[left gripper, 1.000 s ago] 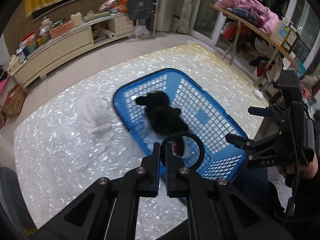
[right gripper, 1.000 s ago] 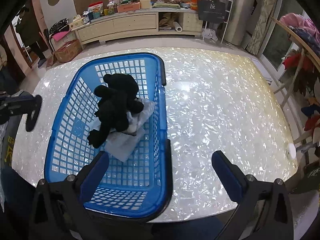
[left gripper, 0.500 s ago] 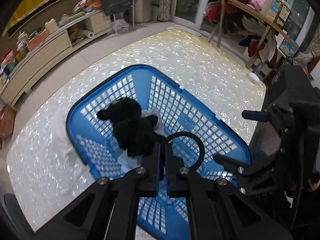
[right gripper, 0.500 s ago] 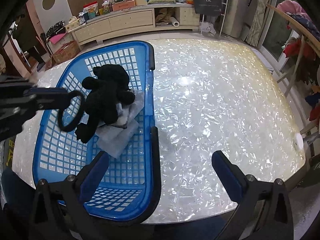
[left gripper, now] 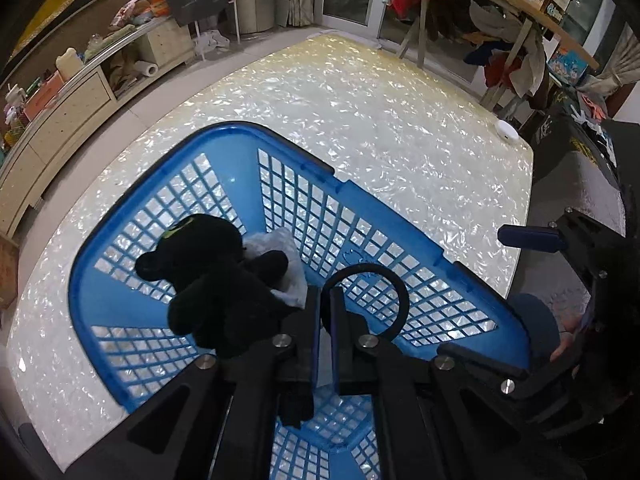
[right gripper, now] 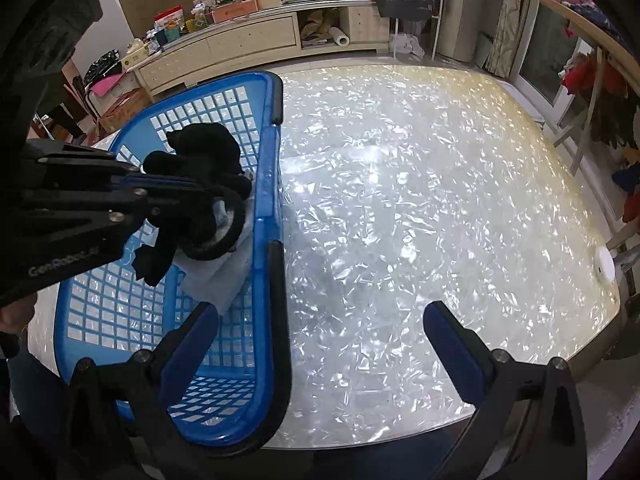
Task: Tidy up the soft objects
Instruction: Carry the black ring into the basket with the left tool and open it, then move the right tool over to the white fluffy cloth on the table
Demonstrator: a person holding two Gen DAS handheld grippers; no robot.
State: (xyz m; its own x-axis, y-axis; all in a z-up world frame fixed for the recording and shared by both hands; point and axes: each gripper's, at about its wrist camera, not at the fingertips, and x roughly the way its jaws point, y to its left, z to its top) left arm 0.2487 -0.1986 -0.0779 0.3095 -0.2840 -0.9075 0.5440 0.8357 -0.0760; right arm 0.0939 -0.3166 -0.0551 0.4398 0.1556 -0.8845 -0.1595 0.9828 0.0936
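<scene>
Shimmering pearly table (left gripper: 400, 140) below, blue basket (left gripper: 360, 216) running near-left to far-right, black plush toy (left gripper: 216, 280) lying lengthwise inside on pale cloth (left gripper: 284, 264); left gripper (left gripper: 325, 304) nearly shut, pinching a black ring (left gripper: 372, 280) above the basket. Right view: right gripper (right gripper: 320, 320) spread wide, holding nothing, straddling the basket's rim.

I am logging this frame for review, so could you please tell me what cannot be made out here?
- Left wrist view: the left gripper hides the near legs of the black plush toy and the near floor of the blue plastic lattice basket.
- Right wrist view: the same gripper crosses the toy, hiding its middle.
- Pale folded cloth: mostly buried under the toy.
- Black ring: its clamped part is hidden between the fingers.
</scene>
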